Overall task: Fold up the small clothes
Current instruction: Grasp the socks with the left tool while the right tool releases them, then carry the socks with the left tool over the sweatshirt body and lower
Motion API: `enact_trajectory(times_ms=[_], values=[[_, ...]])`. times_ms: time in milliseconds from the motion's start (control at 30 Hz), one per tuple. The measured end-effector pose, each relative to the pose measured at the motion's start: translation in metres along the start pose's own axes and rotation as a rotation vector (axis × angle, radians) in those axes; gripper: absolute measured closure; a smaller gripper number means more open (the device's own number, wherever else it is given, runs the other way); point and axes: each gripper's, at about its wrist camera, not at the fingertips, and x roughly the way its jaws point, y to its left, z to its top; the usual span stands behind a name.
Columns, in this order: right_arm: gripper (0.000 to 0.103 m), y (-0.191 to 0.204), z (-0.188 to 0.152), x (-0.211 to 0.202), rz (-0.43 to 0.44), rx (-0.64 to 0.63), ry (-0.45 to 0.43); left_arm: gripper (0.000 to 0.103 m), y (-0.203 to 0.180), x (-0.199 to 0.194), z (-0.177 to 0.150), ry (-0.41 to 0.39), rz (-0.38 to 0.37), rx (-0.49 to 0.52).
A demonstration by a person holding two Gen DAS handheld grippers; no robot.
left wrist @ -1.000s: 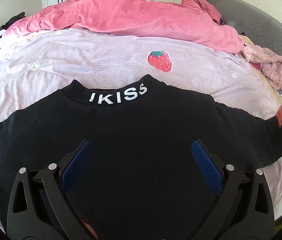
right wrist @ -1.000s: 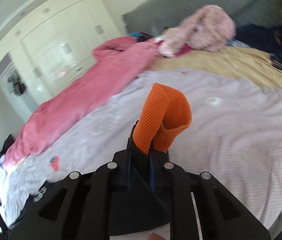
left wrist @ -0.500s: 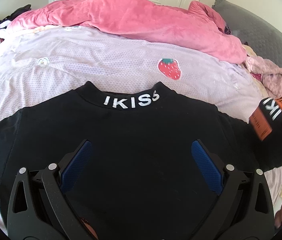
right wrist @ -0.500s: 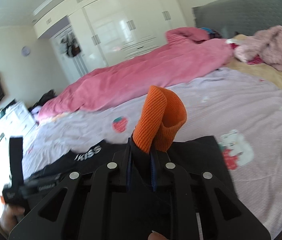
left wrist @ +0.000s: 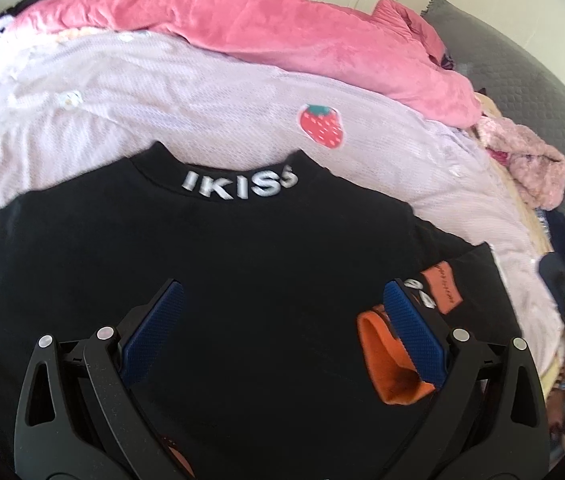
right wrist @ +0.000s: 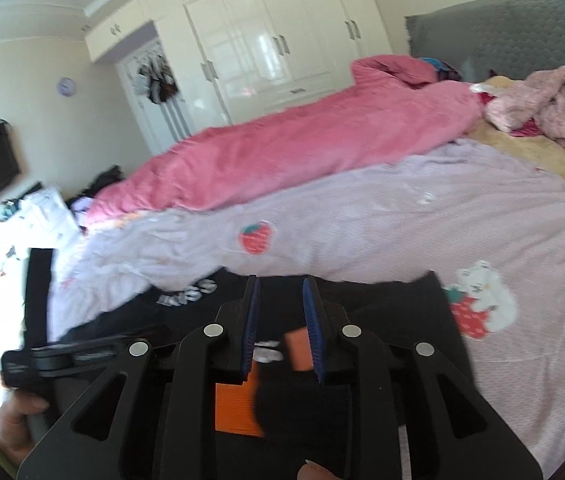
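A black shirt (left wrist: 242,260) with white "IKISS" lettering on its collar lies flat on the bed. Its right sleeve is folded inward across the body, so the orange cuff (left wrist: 378,364) rests on the black fabric beside an orange patch (left wrist: 444,288). My left gripper (left wrist: 282,288) hovers open over the shirt's middle, nothing between its blue pads. In the right wrist view my right gripper (right wrist: 280,282) is opening: its jaws stand a little apart and empty, and the orange cuff (right wrist: 238,408) lies loose beneath them. The left gripper (right wrist: 62,354) shows at lower left, held by a hand (right wrist: 18,420).
The shirt lies on a lilac sheet (left wrist: 202,112) with a strawberry print. A pink quilt (left wrist: 282,32) is heaped along the far side, a fluffy pink garment (left wrist: 530,160) and dark clothes at the right. Grey headboard (right wrist: 502,32), white wardrobe (right wrist: 274,40).
The right gripper swung left, carrying the orange-cuffed sleeve over the shirt body, then let go as its jaws parted. The cuff now lies on the shirt. The left gripper barely moved.
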Motion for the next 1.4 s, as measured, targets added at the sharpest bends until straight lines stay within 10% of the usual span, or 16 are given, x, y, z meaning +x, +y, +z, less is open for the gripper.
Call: enact_trajectory(times_ms=[367, 500, 667, 1400], values=[[0.068, -0.038, -0.011, 0.015, -0.135, 0.086, 0.087, 0.023, -0.027, 0.033, -0.034, 0.192, -0.286, -0.103], [0.068, -0.043, -0.012, 0.015, -0.168, 0.099, 0.085, 0.034, -0.038, 0.040, -0.041, 0.193, -0.264, -0.105], [0.068, -0.049, -0.013, 0.012, -0.196, 0.108, 0.074, 0.089, -0.048, 0.039, -0.042, 0.175, -0.294, -0.069], [0.068, -0.059, -0.012, 0.009, -0.238, 0.114, 0.054, 0.095, 0.024, -0.054, 0.004, -0.096, -0.214, -0.051]])
